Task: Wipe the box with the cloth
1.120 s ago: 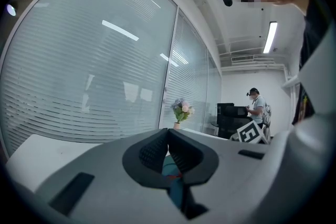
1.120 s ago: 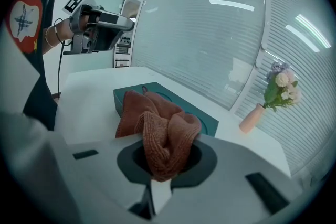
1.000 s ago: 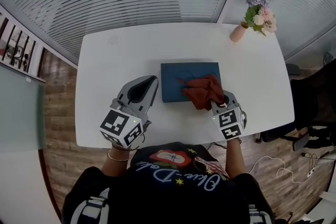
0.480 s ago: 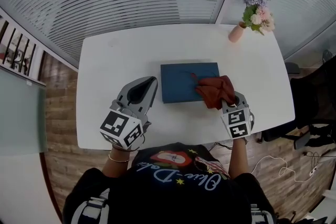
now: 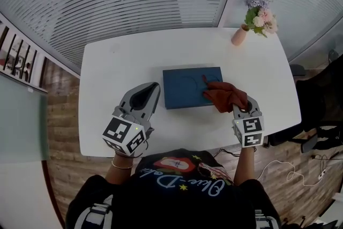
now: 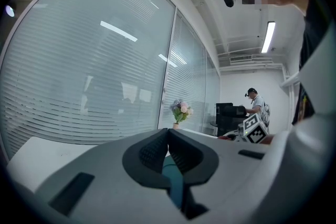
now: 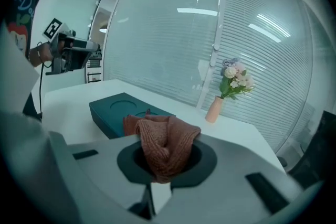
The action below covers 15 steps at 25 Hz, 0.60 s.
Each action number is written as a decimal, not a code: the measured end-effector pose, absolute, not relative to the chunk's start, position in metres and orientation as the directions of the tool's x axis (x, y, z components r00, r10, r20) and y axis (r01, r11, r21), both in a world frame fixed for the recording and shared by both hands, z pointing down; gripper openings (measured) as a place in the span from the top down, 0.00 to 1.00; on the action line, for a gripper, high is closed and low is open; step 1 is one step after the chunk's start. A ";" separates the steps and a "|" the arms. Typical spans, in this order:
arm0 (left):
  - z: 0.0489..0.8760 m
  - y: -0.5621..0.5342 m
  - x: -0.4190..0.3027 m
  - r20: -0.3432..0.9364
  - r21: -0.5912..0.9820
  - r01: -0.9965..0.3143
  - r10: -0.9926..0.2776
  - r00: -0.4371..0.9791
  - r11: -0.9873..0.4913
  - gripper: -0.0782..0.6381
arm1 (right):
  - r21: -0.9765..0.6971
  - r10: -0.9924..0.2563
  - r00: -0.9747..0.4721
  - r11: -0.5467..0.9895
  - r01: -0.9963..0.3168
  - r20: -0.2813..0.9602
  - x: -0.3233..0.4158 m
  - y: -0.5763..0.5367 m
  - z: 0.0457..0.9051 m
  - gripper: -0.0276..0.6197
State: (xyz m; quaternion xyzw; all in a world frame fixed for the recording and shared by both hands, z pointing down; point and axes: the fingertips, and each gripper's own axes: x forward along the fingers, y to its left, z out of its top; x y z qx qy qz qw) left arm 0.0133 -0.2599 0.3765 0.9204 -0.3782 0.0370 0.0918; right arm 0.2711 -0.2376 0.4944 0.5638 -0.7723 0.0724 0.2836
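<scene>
- The step in hand looks like a wiping stroke along the top of the box [image 5: 192, 87], a flat dark teal one lying in the middle of the white desk [image 5: 118, 72].
- To do it well, the cloth [image 5: 225, 96] should be pressed low so a broad fold drags on the lid instead of only a loose tip. Strokes should run the lid's whole length and overlap.
- The lid carries shallow round recesses, which probably need slower passes.
- The box is light-looking and unheld, so a hard drag may slide it; steadying its near left corner would help.
- The right gripper [image 5: 238, 107] sits just off the box's right end, its jaws clenched on the rust-red knitted cloth. The bunched cloth fills the jaw gap and spills forward.
- The cloth's far part lies over the right end of the lid, and the rest reaches past the edge toward the jaws.
- The left gripper [image 5: 154, 86] hovers beside the box's left end, apart from it. Its jaws are pressed together with nothing gripped between them.
- A vase of flowers [image 5: 241, 35] stands well apart at the far right corner.
</scene>
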 end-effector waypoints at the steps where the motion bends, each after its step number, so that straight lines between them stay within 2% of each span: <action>1: 0.376 -0.260 0.014 0.137 0.142 -0.702 -0.688 0.712 -0.698 0.89 | 0.194 -0.843 -0.205 0.338 -0.921 0.497 0.273 -0.238 0.487 0.92; 11: 0.374 -0.261 0.012 0.136 0.143 -0.708 -0.695 0.706 -0.692 0.89 | 0.012 -0.949 -0.242 0.249 -0.968 0.203 0.272 -0.231 0.404 0.92; 15: 0.376 -0.258 0.012 0.144 0.139 -0.709 -0.694 0.705 -0.691 0.89 | -0.029 -0.962 -0.240 0.239 -0.971 0.132 0.271 -0.223 0.385 0.92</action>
